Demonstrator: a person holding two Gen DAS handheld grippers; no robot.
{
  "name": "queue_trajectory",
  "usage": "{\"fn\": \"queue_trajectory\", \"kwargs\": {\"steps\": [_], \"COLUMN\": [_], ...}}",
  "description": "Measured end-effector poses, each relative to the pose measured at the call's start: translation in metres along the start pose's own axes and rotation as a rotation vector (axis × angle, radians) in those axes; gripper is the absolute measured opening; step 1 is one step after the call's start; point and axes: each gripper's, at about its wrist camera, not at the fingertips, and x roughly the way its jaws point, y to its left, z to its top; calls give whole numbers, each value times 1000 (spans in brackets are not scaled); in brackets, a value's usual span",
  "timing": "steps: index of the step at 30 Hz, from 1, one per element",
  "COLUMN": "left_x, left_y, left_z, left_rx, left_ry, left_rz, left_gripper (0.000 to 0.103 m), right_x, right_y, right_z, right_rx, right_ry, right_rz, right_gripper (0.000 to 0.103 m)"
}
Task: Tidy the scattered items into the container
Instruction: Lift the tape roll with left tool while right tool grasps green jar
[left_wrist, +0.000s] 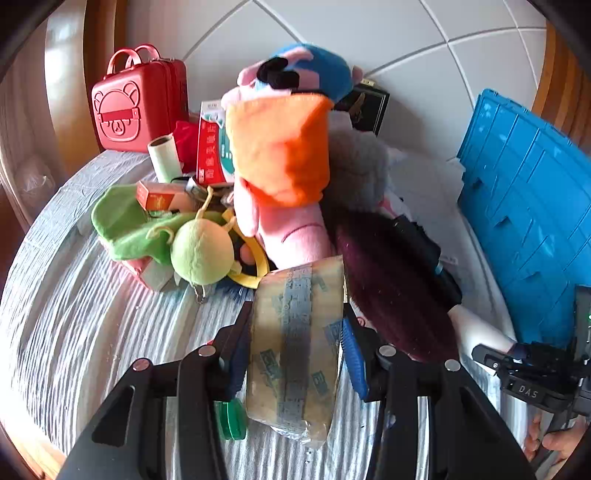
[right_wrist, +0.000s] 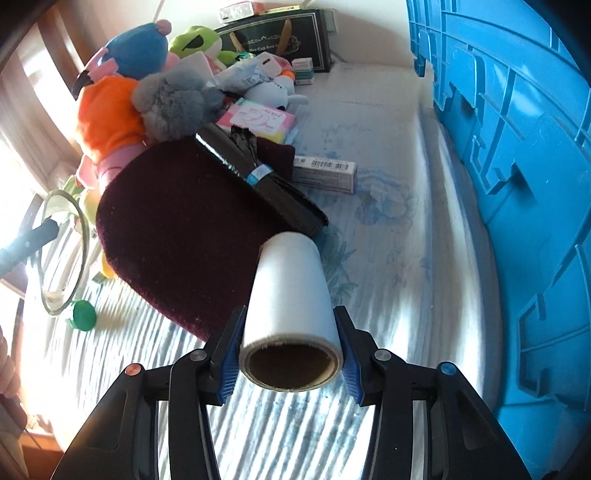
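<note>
Left gripper (left_wrist: 297, 347) tilted steeply down over the striped sheet (left_wrist: 92, 332), pinching a tape roll (left_wrist: 295, 343) edge-on between both pads. Right gripper (right_wrist: 290, 350) also angled down, clamped on a white film roll (right_wrist: 290, 306), open core facing the camera. Ahead of both claws: maroon hat (right_wrist: 177, 236), pink plush (left_wrist: 284, 184), pile of clutter. Blue crate (right_wrist: 517, 184) just right of the right claw, beyond the film roll.

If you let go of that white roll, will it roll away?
Probably. The white roll is round and smooth, with a hollow cardboard core, so it looks light. The right gripper pinches its sides; on the ridged bed cover it might stop soon.
</note>
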Motion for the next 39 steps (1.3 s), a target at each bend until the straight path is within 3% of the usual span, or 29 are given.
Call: {"fn": "queue_trajectory", "kwargs": {"steps": [4,8,10,13,16,18,21,28,35,39], "left_x": [7,7,4,-6,-26,-36,-40,-27,-19,-21], "left_y": [13,31,38,57,82,99,126,175,179,178], "left_z": [-9,3,8,13,13,4,-21,-57,-59,-56], "left_rx": [-14,-1,29,36,65,130,190,179,194,189], "left_ry": [-28,-65,-83,-103,-122,-129,-87,11,26,25], "left_rz": [-8,18,30,32,34,74,111,101,49,28], "left_gripper": [43,43,43,43,43,43,43,43,43,43], "right_x": [13,-20,-31,-25,-14,-3,9,42,79,69], "right_y": [4,34,59,100,146,174,208,273,282,287], "right_z": [-12,-30,-36,-41,-47,-48,-50,-47,-27,-21], "right_rx": [-29,-104,-137,-165,-164,-81,2,23,13,-2], "right_ry": [48,-120,-161,-118,-103,-118,-126,-111,-81,-97], "right_rz": [-73,-111,-53,60,116,103,120,49,-20,-14], "right_gripper": [45,49,49,49,49,48,48,49,47,46]}}
